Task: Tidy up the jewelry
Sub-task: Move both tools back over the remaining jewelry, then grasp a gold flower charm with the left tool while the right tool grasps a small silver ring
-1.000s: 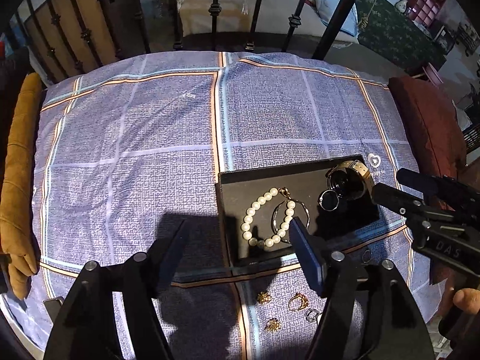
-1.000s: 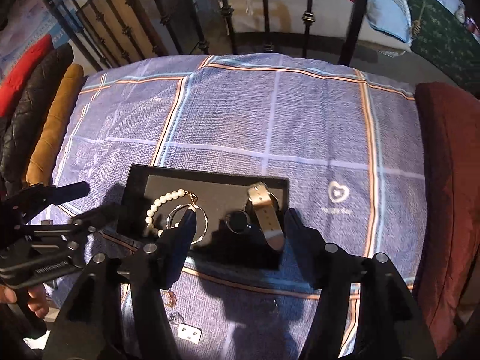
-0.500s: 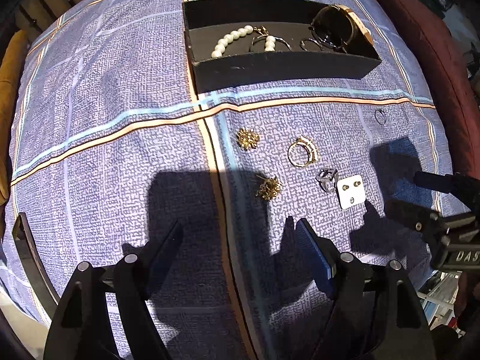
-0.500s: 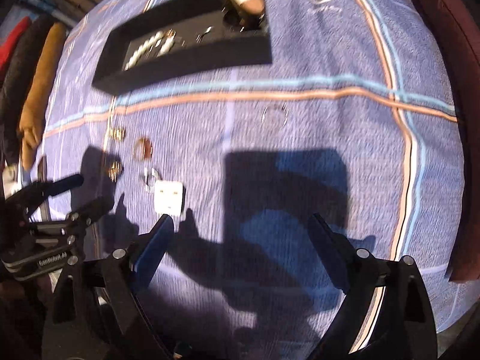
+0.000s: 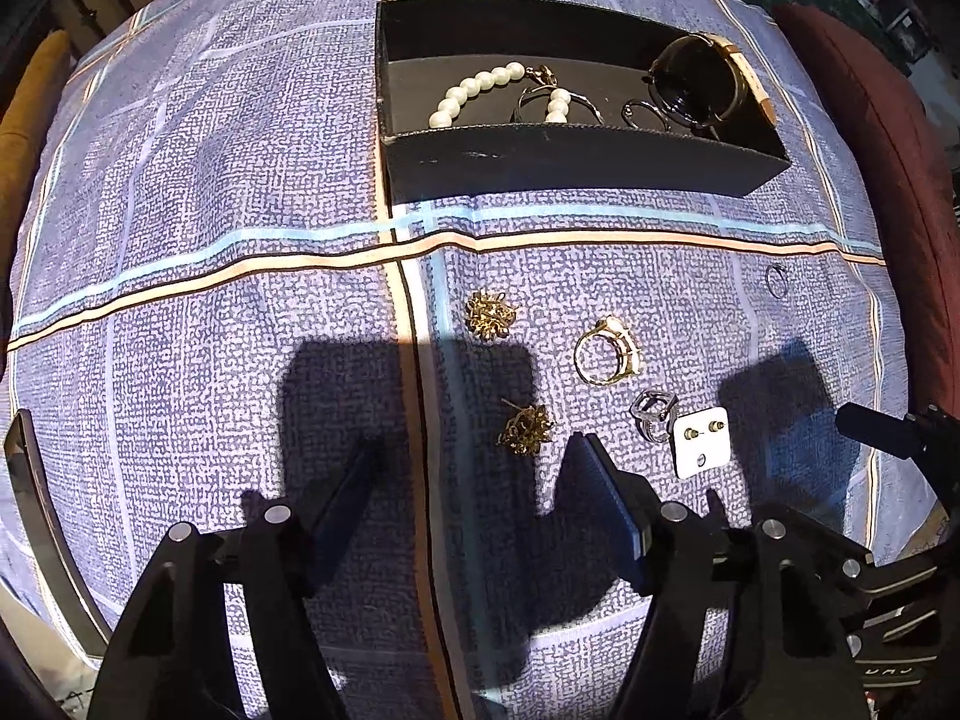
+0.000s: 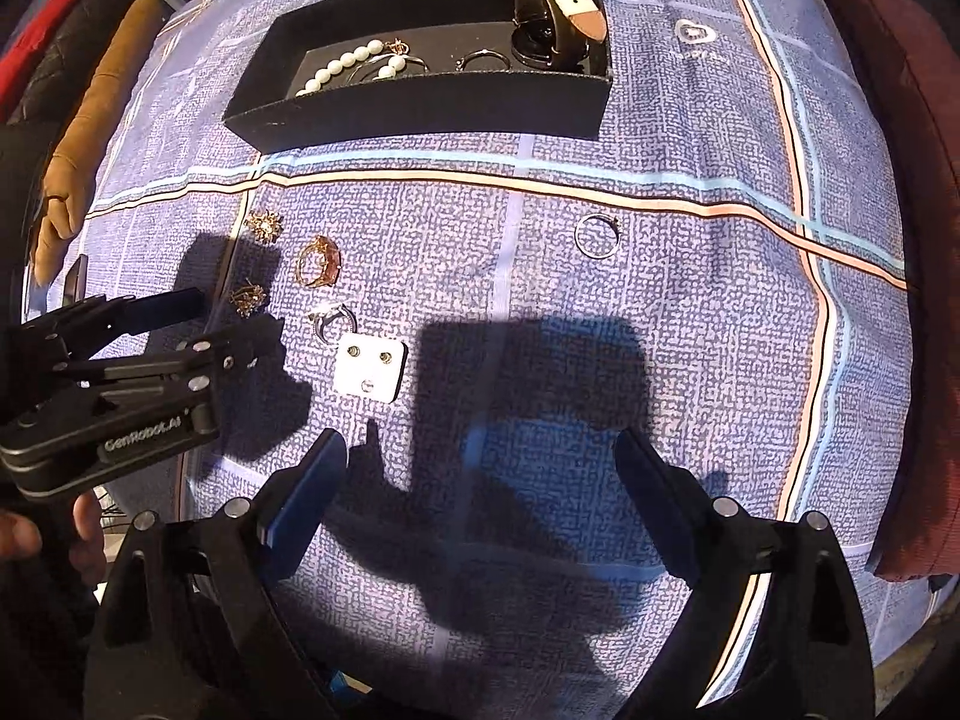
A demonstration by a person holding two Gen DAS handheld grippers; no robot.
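A black tray (image 5: pixel 540 162) (image 6: pixel 420 108) at the far side holds a pearl bracelet (image 5: pixel 480 90), a hoop and a watch (image 5: pixel 708 84) (image 6: pixel 558 6). Loose on the blue checked cloth lie two gold earrings (image 5: pixel 489 313) (image 5: pixel 525 429), a gold ring (image 5: pixel 606 351) (image 6: pixel 318 261), a silver ring (image 5: pixel 654 414), a white card with studs (image 5: pixel 701 441) (image 6: pixel 369 369) and a thin ring (image 6: pixel 596 234) (image 5: pixel 776 281). My left gripper (image 5: pixel 474 480) (image 6: pixel 240 324) is open, just short of the nearer earring. My right gripper (image 6: pixel 480 462) (image 5: pixel 864 420) is open and empty, right of the card.
A maroon cushion (image 6: pixel 900 120) lies along the right edge of the cloth. A tan cushion (image 6: pixel 96 120) lies at the left. A dark curved rail (image 5: pixel 42 528) runs along the near left edge.
Both grippers pulled back from over the tray and tilted down, so the loose pieces on the cloth came into view. Over the last half second the left gripper closed in on them.
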